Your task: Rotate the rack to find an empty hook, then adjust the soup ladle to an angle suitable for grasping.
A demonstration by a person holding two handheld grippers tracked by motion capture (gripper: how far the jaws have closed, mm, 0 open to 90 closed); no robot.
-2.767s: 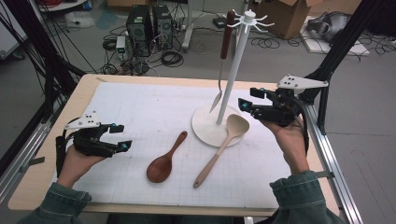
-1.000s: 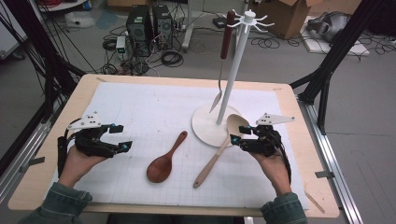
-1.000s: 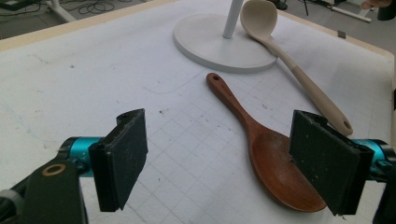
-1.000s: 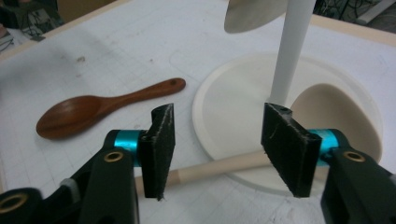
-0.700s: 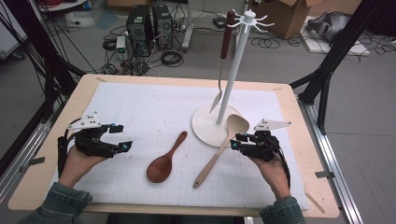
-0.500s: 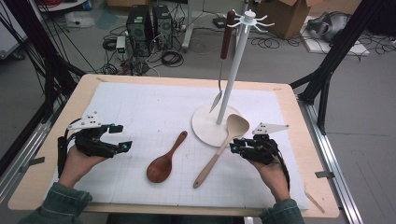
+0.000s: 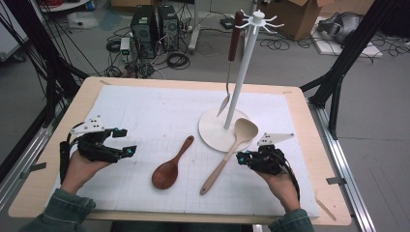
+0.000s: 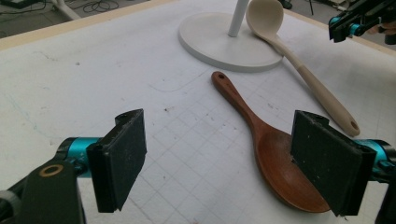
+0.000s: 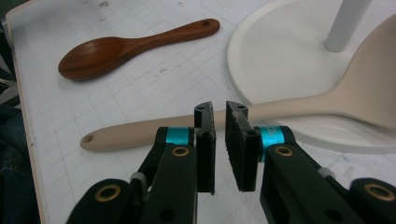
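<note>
Two spoons lie mid-surface (image 7: 300, 116). Right gripper (image 9: 219, 109), jaws just closing to a narrow gap, hovers at pale wooden spoon (image 9: 289, 109). Left gripper (image 8: 219, 154) wide near dark brown wooden spoon (image 8: 266, 154).

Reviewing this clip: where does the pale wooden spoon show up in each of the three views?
High view: pale wooden spoon right of centre, bowl resting on the white stand base.
Left gripper view: upper right, bowl on the base.
Right gripper view: across the middle, behind the jaws.
Shared landmark: the dark wooden spoon.
</note>
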